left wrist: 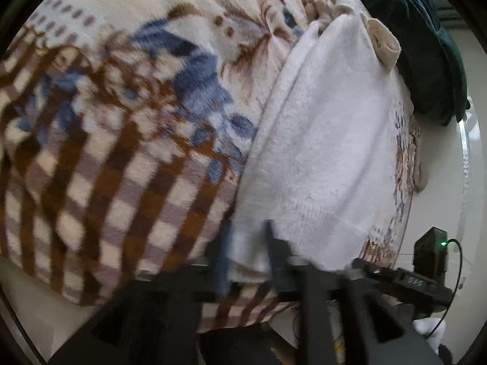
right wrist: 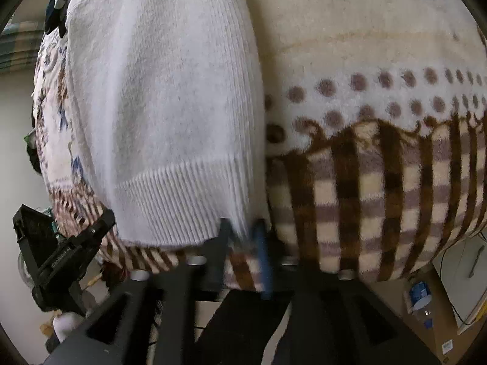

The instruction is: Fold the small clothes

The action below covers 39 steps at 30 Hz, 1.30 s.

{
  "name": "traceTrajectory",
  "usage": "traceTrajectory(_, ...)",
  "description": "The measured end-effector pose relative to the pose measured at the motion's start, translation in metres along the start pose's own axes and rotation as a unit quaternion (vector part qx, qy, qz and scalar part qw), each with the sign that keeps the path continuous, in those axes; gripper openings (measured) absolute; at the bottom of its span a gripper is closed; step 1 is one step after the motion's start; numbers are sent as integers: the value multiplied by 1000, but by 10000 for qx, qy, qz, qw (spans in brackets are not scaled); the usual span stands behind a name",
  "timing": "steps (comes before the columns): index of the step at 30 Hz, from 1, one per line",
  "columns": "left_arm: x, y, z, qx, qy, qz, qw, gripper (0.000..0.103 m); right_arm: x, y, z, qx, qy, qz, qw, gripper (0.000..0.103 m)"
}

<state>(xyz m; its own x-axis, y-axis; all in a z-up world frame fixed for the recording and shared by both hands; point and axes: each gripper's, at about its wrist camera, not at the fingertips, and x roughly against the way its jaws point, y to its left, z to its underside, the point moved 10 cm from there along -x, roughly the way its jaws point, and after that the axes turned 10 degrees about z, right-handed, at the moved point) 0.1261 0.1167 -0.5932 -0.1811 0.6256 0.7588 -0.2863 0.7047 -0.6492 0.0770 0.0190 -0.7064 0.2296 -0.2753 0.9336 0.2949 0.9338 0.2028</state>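
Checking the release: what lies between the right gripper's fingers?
In the right wrist view, the white knit sweater's ribbed hem corner lies between the right gripper's fingers, over the patterned blanket.

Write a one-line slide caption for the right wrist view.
Right gripper at the ribbed hem corner of a white knit sweater lying on a patterned fleece blanket.

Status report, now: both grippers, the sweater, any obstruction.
Left gripper open, straddling the white sweater hem. Right gripper open at its corner. Sweater flat on blanket. Nothing blocking.
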Motion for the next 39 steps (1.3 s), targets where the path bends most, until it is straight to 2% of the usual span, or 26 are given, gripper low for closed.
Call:
traceTrajectory(1,5,5,-1,-13,-25,1,10000,63,4,-3,0,-50,-46,-54,10000,51)
traceTrajectory(2,6,8,-2,34,-57,41,10000,66,8,-5,1,-115,-89,-114,9998,52)
traceTrajectory(5,2,14,-8,316,-128,380,9987,66,11,-12,0,-215,-126,-260,9994,54)
traceTrajectory(8,-9,8,-17,268,-86,681,9973,69,-1,-12,-4,-371,-17,-518,9980,55)
traceTrajectory(11,-25,2,-16,103,146,683,9975,69,-17,-11,-10,-476,96,-866,9951,55)
traceTrajectory(14,-28,-5,-13,-134,247,512,9983,67,-24,-10,-15,-610,62,-1261,9901,56)
traceTrajectory(15,-27,-8,-11,-232,298,451,9983,64,-23,-10,-16,-659,24,-1359,9885,57)
traceTrajectory(16,-26,-11,-9,-323,322,436,9980,56,-21,-11,-16,-676,-9,-1425,9875,56)
traceTrajectory(17,-25,-17,-5,-452,358,432,9974,28,-19,-11,-16,-654,-41,-1498,9865,54)
traceTrajectory(18,-25,-19,-1,-547,412,385,9969,15,-17,-10,-15,-629,-49,-1574,9855,42)
traceTrajectory(19,-25,-23,1,-591,390,381,9968,15,-15,-9,-13,-611,-17,-1641,9845,30)
traceTrajectory(21,-18,-31,1,-630,312,416,9967,15,-8,-16,-12,-576,-48,-1641,9847,19)
traceTrajectory(25,3,-45,-10,-496,83,697,9963,14,13,-10,-9,-620,-138,-1799,9816,15)
traceTrajectory(29,42,-80,-45,-490,-344,1195,9910,14,61,0,-13,-595,-436,-2030,9764,14)
traceTrajectory(33,80,-125,-97,-652,-766,1590,9821,14,123,12,-32,-487,-903,-2212,9698,14)
traceTrajectory(34,87,-140,-113,-671,-836,1747,9788,14,144,17,-42,-429,-1074,-2277,9668,14)
traceTrajectory(37,90,-175,-153,-736,-1033,1903,9735,14,191,41,-68,-265,-1437,-2366,9605,14)
traceTrajectory(39,89,-201,-190,-831,-1210,1901,9707,14,224,55,-96,-109,-1735,-2368,9559,14)
